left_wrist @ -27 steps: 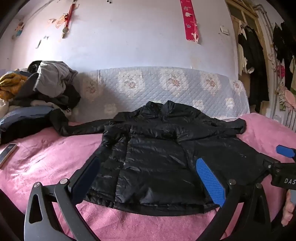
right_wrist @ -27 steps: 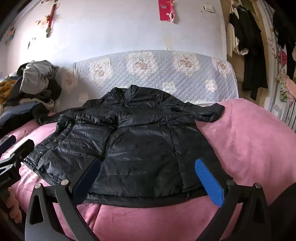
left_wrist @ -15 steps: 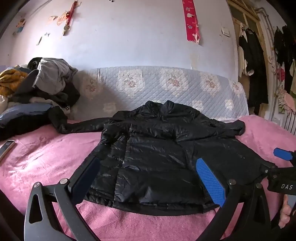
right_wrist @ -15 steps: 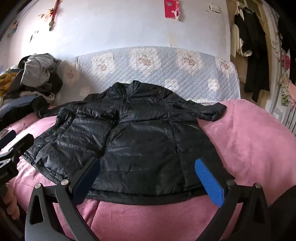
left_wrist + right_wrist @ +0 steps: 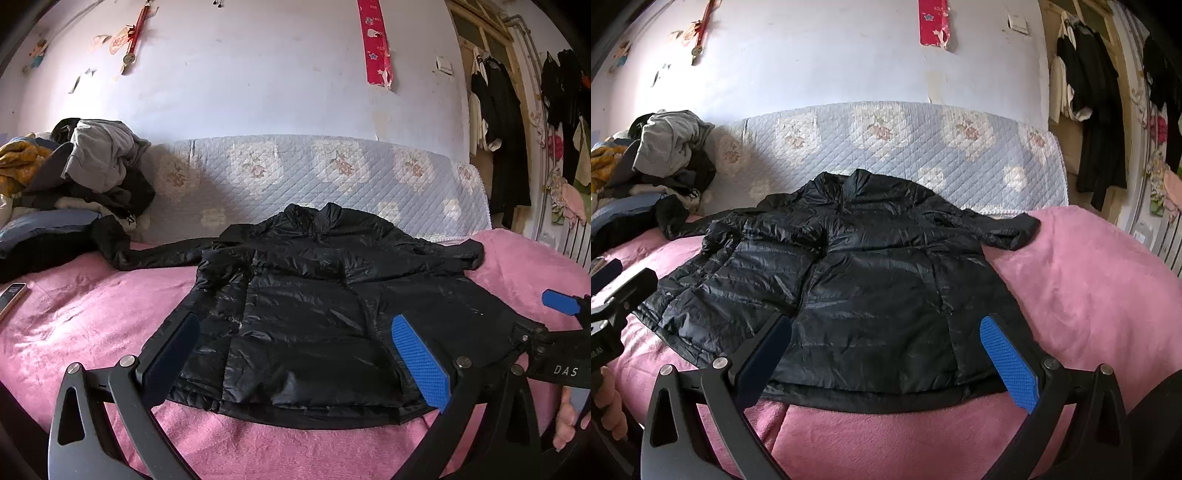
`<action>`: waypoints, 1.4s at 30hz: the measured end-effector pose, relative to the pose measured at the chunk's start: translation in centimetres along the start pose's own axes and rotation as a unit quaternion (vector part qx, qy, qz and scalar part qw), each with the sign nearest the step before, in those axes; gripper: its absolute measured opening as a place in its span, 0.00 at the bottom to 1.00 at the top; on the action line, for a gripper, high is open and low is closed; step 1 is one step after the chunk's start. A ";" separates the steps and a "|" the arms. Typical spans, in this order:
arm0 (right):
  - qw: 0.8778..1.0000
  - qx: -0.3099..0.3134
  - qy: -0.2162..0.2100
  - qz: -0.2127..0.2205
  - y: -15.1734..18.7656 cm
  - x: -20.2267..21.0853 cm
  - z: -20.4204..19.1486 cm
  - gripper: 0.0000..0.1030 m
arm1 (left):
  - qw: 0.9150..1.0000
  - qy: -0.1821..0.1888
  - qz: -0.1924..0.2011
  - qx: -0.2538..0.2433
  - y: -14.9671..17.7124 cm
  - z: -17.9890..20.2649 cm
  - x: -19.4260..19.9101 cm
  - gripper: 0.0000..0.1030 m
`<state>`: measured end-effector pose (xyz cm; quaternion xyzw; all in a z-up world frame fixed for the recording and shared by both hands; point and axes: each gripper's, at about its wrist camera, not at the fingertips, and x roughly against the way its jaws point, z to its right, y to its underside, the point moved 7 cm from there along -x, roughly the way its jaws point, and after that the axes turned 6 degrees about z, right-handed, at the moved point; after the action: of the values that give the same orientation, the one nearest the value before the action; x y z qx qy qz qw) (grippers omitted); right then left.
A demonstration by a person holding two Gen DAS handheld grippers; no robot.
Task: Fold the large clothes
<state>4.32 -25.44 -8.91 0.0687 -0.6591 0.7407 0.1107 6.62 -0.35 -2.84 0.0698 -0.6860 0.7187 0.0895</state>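
A shiny black puffer jacket [image 5: 306,314] lies spread flat on the pink blanket [image 5: 92,317], collar toward the wall, one sleeve stretched left, the other bunched at the right. It also shows in the right wrist view [image 5: 871,288]. My left gripper [image 5: 295,358] is open and empty, hovering over the jacket's hem. My right gripper [image 5: 886,354] is open and empty above the hem too. The right gripper shows at the right edge of the left wrist view [image 5: 554,332].
A pile of clothes [image 5: 77,184] sits at the back left, with a phone [image 5: 11,295] on the blanket near the left edge. A quilted floral cover [image 5: 332,173] lines the wall. Dark clothes [image 5: 506,122] hang at the right.
Both grippers have drifted slightly; the view has shifted a little. The jacket has not moved and both grippers stay open.
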 end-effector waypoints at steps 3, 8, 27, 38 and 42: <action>1.000 0.010 0.001 0.001 -0.1 0.0 -0.4 1.00 | 1.000 0.011 0.002 0.002 0.0 0.3 0.1 1.00; 0.999 0.032 0.001 0.003 0.0 0.1 -1.0 1.00 | 1.000 0.000 0.007 -0.012 0.1 0.4 0.2 1.00; 1.000 0.006 -0.007 0.012 -0.2 0.3 -0.3 1.00 | 1.000 -0.019 -0.010 -0.018 0.9 -0.1 -0.5 1.00; 1.000 0.010 0.006 0.013 -0.5 0.2 -0.3 1.00 | 1.000 -0.011 -0.012 -0.023 0.8 -0.1 -0.5 1.00; 1.000 0.007 0.006 0.012 -0.4 0.2 -0.3 1.00 | 1.000 -0.010 -0.015 -0.022 0.8 -0.1 -0.5 1.00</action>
<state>4.19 -25.11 -8.53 0.0575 -0.6543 0.7467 0.1055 6.98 -0.34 -3.71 0.0854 -0.7015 0.7011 0.0954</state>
